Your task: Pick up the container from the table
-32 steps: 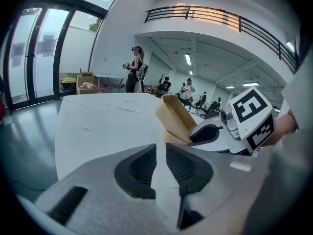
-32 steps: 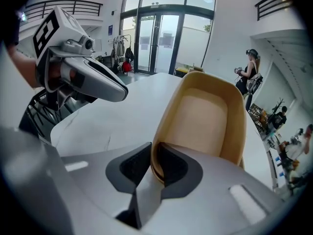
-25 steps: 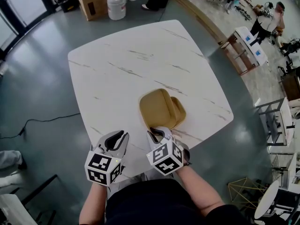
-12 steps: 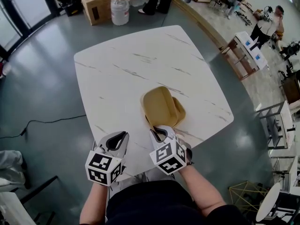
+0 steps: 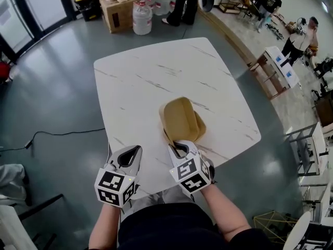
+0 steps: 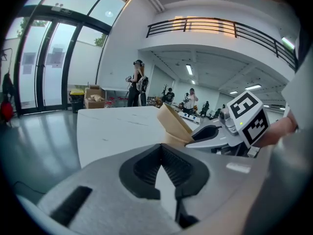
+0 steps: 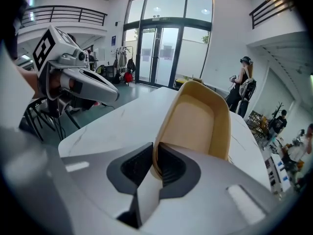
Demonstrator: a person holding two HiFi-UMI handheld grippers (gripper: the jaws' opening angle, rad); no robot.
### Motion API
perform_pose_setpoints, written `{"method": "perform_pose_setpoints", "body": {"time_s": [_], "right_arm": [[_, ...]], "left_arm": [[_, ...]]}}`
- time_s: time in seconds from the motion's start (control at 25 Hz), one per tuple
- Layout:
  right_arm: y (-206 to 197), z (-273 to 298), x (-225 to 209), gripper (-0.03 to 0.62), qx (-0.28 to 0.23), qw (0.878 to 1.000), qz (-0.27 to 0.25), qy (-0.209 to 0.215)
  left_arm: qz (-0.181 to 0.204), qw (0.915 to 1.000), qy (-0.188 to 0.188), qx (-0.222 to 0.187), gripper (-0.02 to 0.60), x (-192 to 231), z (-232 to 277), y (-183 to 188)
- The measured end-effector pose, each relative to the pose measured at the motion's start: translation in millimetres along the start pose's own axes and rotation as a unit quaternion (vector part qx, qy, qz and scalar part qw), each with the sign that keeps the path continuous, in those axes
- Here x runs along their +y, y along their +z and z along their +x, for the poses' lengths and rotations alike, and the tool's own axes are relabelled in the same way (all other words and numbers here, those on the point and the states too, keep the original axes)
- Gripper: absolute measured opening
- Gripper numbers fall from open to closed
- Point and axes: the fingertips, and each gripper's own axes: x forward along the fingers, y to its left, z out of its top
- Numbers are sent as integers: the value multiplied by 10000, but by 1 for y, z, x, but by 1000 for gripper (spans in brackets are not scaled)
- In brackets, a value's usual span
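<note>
My right hand-held gripper is pinching the near rim of the tan container. In the right gripper view the thin edge sits clamped between the two dark pads, and the open shell of the container rises steeply away from them. The container is over the near right part of the white marbled counter, tilted with its hollow side facing up and toward the far left. I cannot tell whether its lower part touches the surface. My left hand-held gripper hangs just to the left of the right one, over the near edge of the counter. Its jaws are pressed together at the tips with nothing between them, as the left gripper view shows, and it is apart from the container. Beyond the far edge, on the grey floor, stand a cardboard box and a water jug, with a person just right of them.
</note>
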Motion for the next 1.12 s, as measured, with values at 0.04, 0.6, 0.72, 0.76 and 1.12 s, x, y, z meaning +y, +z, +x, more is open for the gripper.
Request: {"method": "perform_pose_setpoints", "body": {"time_s": [0.04, 0.6, 0.72, 0.76, 1.12], "right_arm": [[3, 0, 1, 32, -37, 10000, -27, 13], [49, -4, 24, 32, -558, 9971, -385, 332], [57, -4, 28, 32, -654, 9962, -403, 407], [59, -4, 29, 33, -686, 9959, -404, 439], [89, -6, 50, 33, -961, 9906, -429, 870]], "left_arm": [[25, 9999, 94, -48, -2, 3, -3, 1], [-215, 9948, 849, -527, -3, 31, -44, 5], [-194, 9927, 1058, -540, -2, 37, -50, 3], [-171, 9921, 1120, -531, -3, 38, -51, 2], [-321, 9845, 1626, -570, -3, 54, -68, -2]]}}
